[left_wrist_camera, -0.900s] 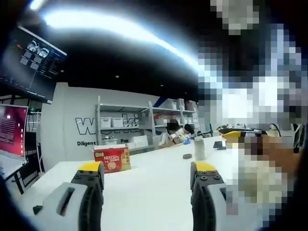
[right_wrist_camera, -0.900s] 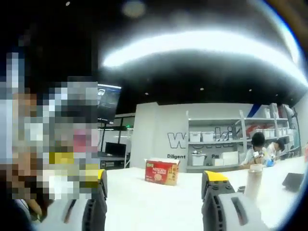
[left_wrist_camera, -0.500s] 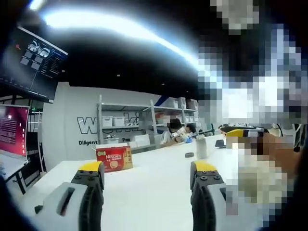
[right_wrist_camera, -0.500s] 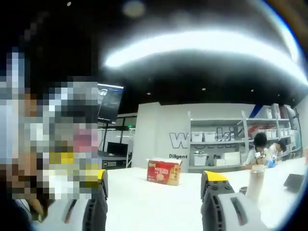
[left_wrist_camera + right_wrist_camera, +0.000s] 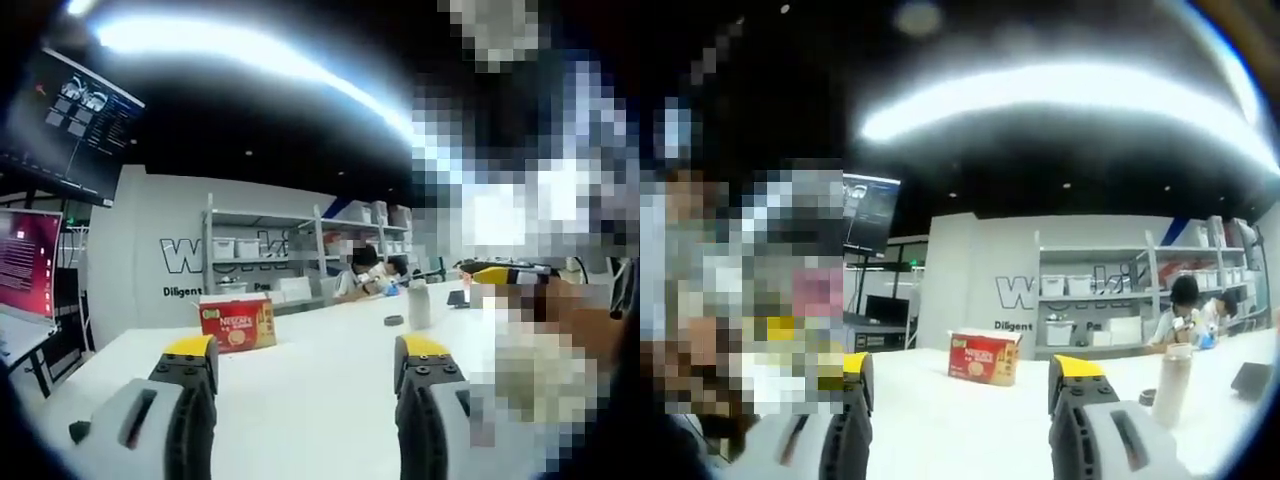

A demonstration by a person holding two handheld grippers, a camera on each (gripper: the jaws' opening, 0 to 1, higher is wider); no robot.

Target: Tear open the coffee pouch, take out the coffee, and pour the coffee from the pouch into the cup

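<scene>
Red coffee box (image 5: 237, 326) (image 5: 984, 359) sat mid-frame on the white table (image 5: 320, 370) (image 5: 960, 410); left gripper (image 5: 305, 362) and right gripper (image 5: 962, 375) were both released, grasping nothing.

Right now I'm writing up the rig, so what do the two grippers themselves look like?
Both match. The left gripper has two chunky light-grey jaws with black inner faces, yellow caps on the tips and a dark slot on the left jaw's top. The right gripper has the same grey, black and yellow build.
</scene>
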